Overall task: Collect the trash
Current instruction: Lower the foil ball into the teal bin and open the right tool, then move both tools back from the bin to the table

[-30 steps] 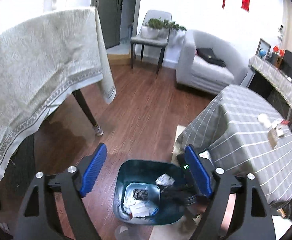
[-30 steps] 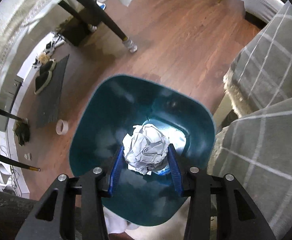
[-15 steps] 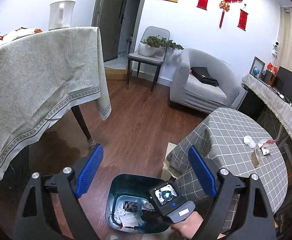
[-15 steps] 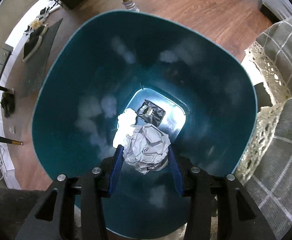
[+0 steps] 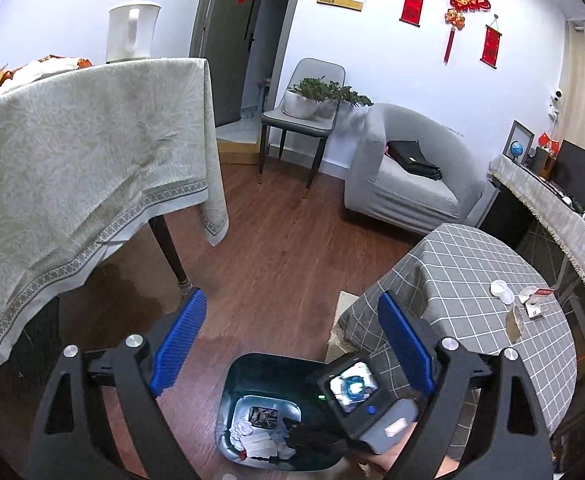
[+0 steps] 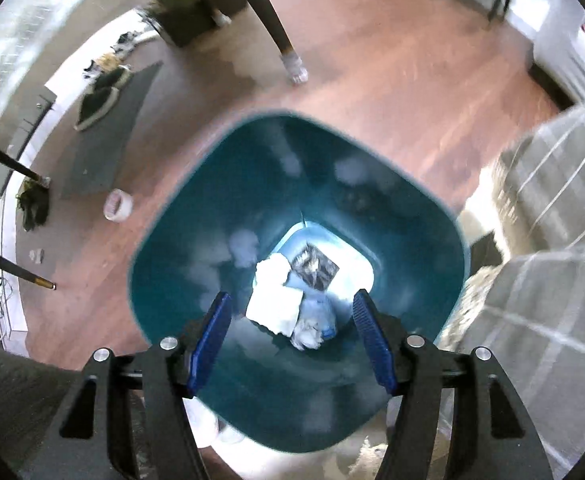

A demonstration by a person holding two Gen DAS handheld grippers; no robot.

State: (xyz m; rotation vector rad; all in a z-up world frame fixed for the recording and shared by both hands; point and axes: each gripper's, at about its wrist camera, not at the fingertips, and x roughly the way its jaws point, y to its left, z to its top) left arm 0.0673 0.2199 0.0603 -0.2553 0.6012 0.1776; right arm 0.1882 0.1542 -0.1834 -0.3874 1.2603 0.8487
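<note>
right tool [image 6: 292,336] – ribbed blue pads opening, nothing between | left tool [image 5: 288,344] – we see it open, empty | crumpled paper ball [image 6: 310,326] on flat papers in glossy teal rounded-square bin [image 6: 172,280], wood floor [image 6: 392,92]

Left wrist view sits high, tilted down across the room toward the far wall, taking in floor and armchair [image 5: 404,184]; right wrist view looks almost straight down, close over the teal bin [image 6: 164,264], a bit blurred; both share that bin [image 5: 232,384], low in the left view, filling the right.
</note>
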